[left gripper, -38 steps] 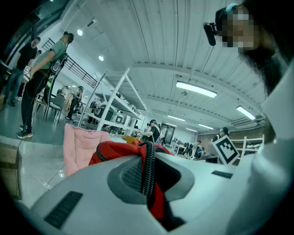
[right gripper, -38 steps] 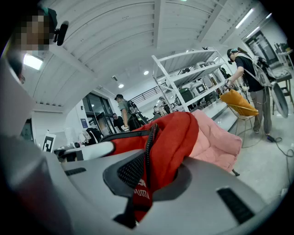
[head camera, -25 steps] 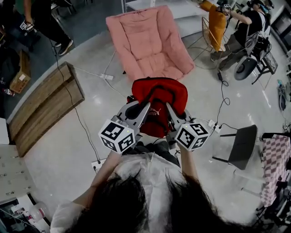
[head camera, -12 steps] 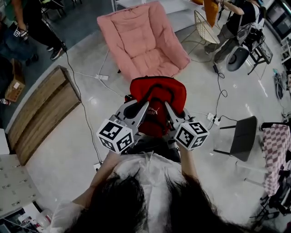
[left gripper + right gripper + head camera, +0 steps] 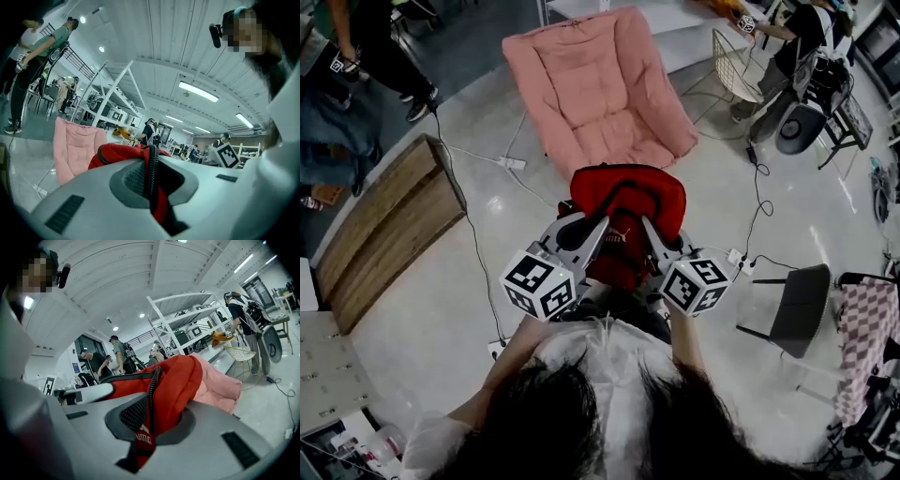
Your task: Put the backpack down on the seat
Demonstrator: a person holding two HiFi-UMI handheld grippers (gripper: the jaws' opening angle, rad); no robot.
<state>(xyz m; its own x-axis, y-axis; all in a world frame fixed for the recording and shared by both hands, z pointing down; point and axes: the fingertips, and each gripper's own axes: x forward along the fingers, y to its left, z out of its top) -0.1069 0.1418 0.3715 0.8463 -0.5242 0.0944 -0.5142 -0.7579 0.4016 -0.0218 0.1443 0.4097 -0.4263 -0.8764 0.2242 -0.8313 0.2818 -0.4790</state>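
Long dark hair (image 5: 581, 422) hangs over a white short-sleeved top (image 5: 600, 352). The left tongs (image 5: 586, 234) and right tongs (image 5: 654, 236) are smooth pale grey shells with dark ribbed pads (image 5: 133, 178). Each carries a cube (image 5: 541, 281) of black-and-white square markers.

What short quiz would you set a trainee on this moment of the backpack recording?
1. True or false: the red fabric backpack already lies on the pink padded chair.
2. The left gripper is shut on: A a mug, B the backpack's zipped edge, C nothing.
3. How many grippers hold the backpack?
Key: 1 false, it hangs in the air in front of the chair. 2 B. 3 two; the right gripper clamps it too.
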